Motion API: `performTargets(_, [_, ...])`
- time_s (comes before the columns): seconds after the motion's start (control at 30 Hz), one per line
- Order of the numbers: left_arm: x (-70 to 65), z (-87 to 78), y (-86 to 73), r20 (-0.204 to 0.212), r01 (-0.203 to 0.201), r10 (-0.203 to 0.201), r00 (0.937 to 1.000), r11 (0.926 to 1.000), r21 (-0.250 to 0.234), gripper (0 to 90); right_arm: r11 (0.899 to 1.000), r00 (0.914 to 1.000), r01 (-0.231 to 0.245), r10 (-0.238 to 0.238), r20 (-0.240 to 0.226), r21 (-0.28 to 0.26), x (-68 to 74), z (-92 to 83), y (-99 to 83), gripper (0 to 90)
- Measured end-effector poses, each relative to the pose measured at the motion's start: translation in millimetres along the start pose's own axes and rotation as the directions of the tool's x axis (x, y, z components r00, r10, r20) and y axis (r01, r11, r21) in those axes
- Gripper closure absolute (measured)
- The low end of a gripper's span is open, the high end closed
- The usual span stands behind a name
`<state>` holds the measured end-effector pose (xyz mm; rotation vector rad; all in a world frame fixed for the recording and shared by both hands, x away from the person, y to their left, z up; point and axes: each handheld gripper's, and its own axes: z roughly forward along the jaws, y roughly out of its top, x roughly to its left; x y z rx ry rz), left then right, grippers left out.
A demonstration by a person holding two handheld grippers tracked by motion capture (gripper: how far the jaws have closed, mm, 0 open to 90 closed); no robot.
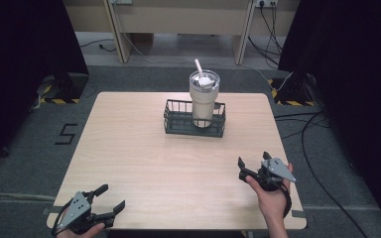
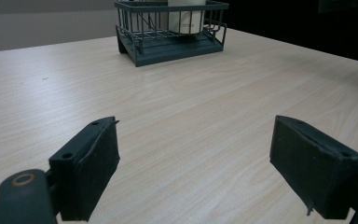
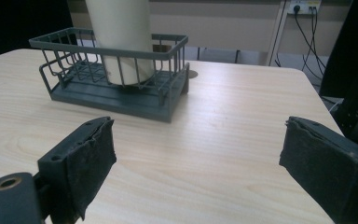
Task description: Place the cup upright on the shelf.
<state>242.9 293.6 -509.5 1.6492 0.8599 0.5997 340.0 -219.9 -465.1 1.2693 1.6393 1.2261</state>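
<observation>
A cream tumbler with a clear lid and a white straw stands upright in the right half of a dark wire basket at the back middle of the wooden table. My left gripper rests near the front left corner, open and empty. My right gripper is held at the front right, open and empty too. In the left gripper view the basket lies far ahead. The right gripper view shows the basket and tumbler closer, ahead to the left.
Grey carpet surrounds the table. Cables trail on the floor to the right, and black stands with yellow-striped bases stand at both back corners. A pale bench runs along the far side.
</observation>
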Motion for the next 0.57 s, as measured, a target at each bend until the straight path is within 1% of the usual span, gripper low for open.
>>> performTargets(0.03, [0.0, 0.0, 0.0, -0.001, 0.000, 0.000, 1.0000, 1.0000, 0.000, 14.9, 1.000, 1.0000, 0.006, -0.006, 0.005, -0.001, -1.4, -1.8, -1.3, 10.0])
performTargets(0.07, [0.1, 0.0, 0.0, -0.001, 0.000, 0.000, 1.0000, 1.0000, 0.000, 14.9, 1.000, 1.0000, -0.002, 0.002, 0.007, 0.003, -1.7, -3.5, -2.5, 10.0])
performTargets(0.17, [0.2, -0.1, -0.1, -0.002, 0.000, 0.000, 1.0000, 1.0000, 0.001, 14.9, 1.000, 0.9999, -0.003, 0.003, 0.014, 0.004, -3.9, -8.1, -5.4, 10.2])
performTargets(0.33, [0.3, 0.1, -0.1, -0.002, 0.000, 0.000, 1.0000, 1.0000, 0.002, 14.9, 1.000, 0.9999, -0.007, 0.007, 0.014, 0.006, -5.5, -15.1, -11.4, 10.2])
performTargets(0.4, [0.1, 0.2, 0.0, -0.002, 0.001, -0.001, 1.0000, 1.0000, 0.001, 14.9, 1.000, 1.0000, -0.005, 0.005, 0.006, 0.005, -5.9, -15.9, -13.1, 10.3])
performTargets(0.43, [0.1, 0.3, 0.1, -0.002, 0.000, 0.000, 1.0000, 1.0000, 0.001, 14.9, 1.000, 1.0000, 0.008, -0.008, -0.005, 0.005, -6.3, -16.2, -13.5, 10.5])
performTargets(0.5, [0.1, 0.4, 0.3, -0.002, 0.001, -0.001, 1.0000, 1.0000, 0.000, 14.9, 1.000, 0.9991, 0.007, -0.007, -0.042, -0.005, -6.0, -17.7, -12.3, 10.2])
performTargets(0.57, [0.2, 0.7, 0.5, -0.002, -0.001, 0.001, 1.0000, 1.0000, 0.000, 14.9, 1.000, 0.9988, 0.015, -0.016, -0.047, -0.023, -5.1, -19.5, -8.3, 10.2])
